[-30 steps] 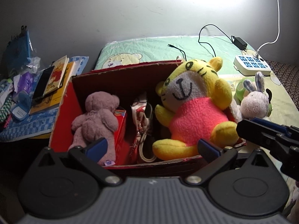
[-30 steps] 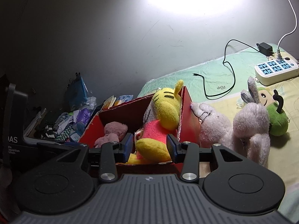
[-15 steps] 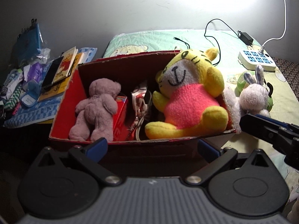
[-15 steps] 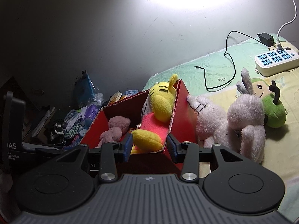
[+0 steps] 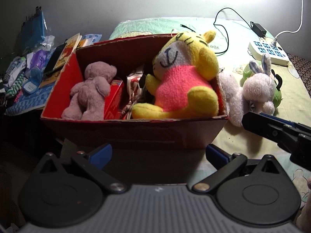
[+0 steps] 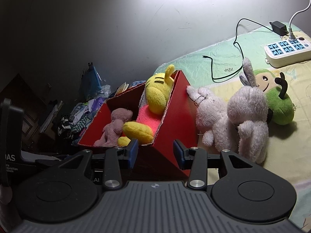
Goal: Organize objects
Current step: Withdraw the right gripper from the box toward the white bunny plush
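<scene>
A red cardboard box (image 5: pixel 136 132) (image 6: pixel 175 116) stands on the bed edge. Inside sit a yellow tiger plush in a pink shirt (image 5: pixel 182 81) (image 6: pixel 155 97), a mauve teddy bear (image 5: pixel 91 91) (image 6: pixel 114 124), a small red carton (image 5: pixel 114 95) and a patterned bag (image 5: pixel 136 85). My left gripper (image 5: pixel 158 154) is open, in front of the box's near wall, holding nothing. My right gripper (image 6: pixel 155 152) is open at the box's near right corner; its fingers (image 5: pixel 272 130) show at the right of the left wrist view. Two white bunny plushes (image 6: pixel 246 112) (image 5: pixel 256 89) lie right of the box.
A green apple plush (image 6: pixel 279 104) lies behind the bunnies. A white power strip (image 6: pixel 287 50) (image 5: pixel 268 52), a black adapter (image 5: pixel 258 29) and cables lie on the bedsheet (image 5: pixel 194 25). Left of the box, books (image 5: pixel 66 54), socks (image 5: pixel 13 77) and packets pile on a blue cloth (image 5: pixel 27 103).
Both grippers have drawn back from the box, which now sits farther away and fully in view. The toys in the box have not moved.
</scene>
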{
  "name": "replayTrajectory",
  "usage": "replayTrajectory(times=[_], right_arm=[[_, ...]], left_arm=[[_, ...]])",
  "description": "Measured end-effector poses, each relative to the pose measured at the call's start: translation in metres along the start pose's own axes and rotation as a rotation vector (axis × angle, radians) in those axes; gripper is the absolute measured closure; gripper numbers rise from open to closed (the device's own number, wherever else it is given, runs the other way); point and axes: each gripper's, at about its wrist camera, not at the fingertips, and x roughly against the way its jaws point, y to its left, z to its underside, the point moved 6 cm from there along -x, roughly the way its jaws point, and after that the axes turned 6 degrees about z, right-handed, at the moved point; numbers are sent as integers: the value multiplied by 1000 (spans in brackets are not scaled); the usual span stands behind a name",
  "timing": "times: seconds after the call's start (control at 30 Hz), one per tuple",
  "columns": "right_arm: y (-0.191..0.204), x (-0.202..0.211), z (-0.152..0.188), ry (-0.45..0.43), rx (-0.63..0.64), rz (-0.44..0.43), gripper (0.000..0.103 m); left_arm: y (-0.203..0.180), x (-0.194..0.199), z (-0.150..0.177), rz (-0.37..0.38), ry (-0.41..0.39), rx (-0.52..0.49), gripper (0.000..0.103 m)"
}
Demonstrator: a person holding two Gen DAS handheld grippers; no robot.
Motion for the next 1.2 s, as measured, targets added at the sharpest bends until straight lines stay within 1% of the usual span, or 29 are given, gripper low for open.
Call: replayTrajectory(times=[0.2, 0.37, 0.8, 1.2], right_arm=[[-15, 3, 2, 32, 1, -8, 59], [-31, 7, 3, 50, -14, -7, 59], [-74, 23, 1, 55, -81, 12, 59], [-111, 43, -2, 35, -129, 54, 58]], left_arm=[[-17, -8, 6, 3, 32, 4, 1], [-37, -14, 10, 8, 53, -14, 1], [-92, -30, 11, 39, 93, -81, 1], [-137, -40, 9, 100, 102, -137, 0]])
